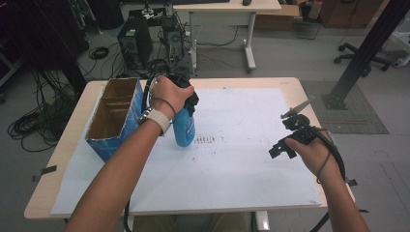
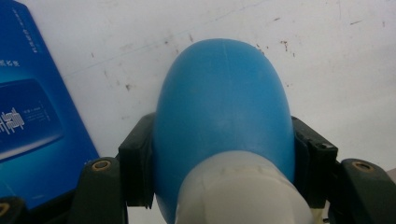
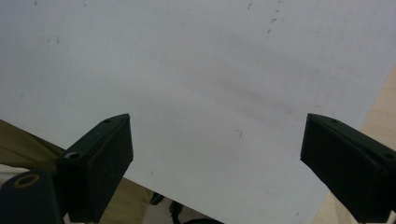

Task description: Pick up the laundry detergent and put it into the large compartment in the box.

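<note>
Beside the open blue carton [image 1: 116, 118], on its right, the blue plastic bottle [image 1: 184, 126] stands upright on the white sheet [image 1: 241, 159] covering the worktop [image 1: 63, 145]. The left hand-held gripper [image 1: 186, 99] clamps the bottle from above, its 2 jaws pressed against opposite flanks of the rounded shoulder just below the pale cap [image 2: 243, 191], as the left gripper view shows on the bottle [image 2: 224, 107]. Judged from its smooth, glossy, curved wall, the bottle is probably light but slippery, and stiff enough to bear a firm squeeze; a hold lower on the straighter body would likely slip less than one on the tapering shoulder. Well to the right of the carton, the right hand-held gripper [image 1: 290, 137] hovers over the sheet with jaws spread wide and nothing between them [image 3: 215, 154].
</note>
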Action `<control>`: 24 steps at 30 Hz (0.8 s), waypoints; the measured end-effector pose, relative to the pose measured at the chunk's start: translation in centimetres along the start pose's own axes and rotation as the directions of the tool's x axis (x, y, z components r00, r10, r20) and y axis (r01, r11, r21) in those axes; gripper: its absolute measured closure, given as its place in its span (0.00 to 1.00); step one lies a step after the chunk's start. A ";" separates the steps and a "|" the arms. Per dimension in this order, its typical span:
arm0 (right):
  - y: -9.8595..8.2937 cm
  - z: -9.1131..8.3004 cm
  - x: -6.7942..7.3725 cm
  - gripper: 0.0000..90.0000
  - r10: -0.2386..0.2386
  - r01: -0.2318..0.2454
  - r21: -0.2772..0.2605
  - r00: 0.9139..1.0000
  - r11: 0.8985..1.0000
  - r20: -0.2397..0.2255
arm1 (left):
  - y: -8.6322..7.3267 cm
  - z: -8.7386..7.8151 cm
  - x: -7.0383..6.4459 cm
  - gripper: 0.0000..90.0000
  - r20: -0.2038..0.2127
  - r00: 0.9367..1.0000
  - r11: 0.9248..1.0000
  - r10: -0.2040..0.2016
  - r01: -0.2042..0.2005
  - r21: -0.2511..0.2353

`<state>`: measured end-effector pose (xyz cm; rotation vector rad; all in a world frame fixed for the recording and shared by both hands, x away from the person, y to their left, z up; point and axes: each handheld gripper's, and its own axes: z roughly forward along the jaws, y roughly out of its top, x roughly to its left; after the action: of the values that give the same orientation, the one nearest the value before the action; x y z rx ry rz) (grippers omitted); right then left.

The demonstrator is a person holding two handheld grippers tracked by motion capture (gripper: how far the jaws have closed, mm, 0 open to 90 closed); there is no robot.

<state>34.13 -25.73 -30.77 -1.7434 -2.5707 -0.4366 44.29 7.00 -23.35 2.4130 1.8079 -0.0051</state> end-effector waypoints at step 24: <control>0.3 -0.4 0.5 0.10 -0.017 0.017 -0.009 1.000 1.000 -0.001 | -1.1 -4.0 0.4 0.42 -0.008 1.000 1.000 -0.011 0.011 -0.026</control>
<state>34.12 -25.27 -30.25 -1.7253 -2.5888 -0.4499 43.07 8.13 -19.49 2.3894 1.8128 0.0271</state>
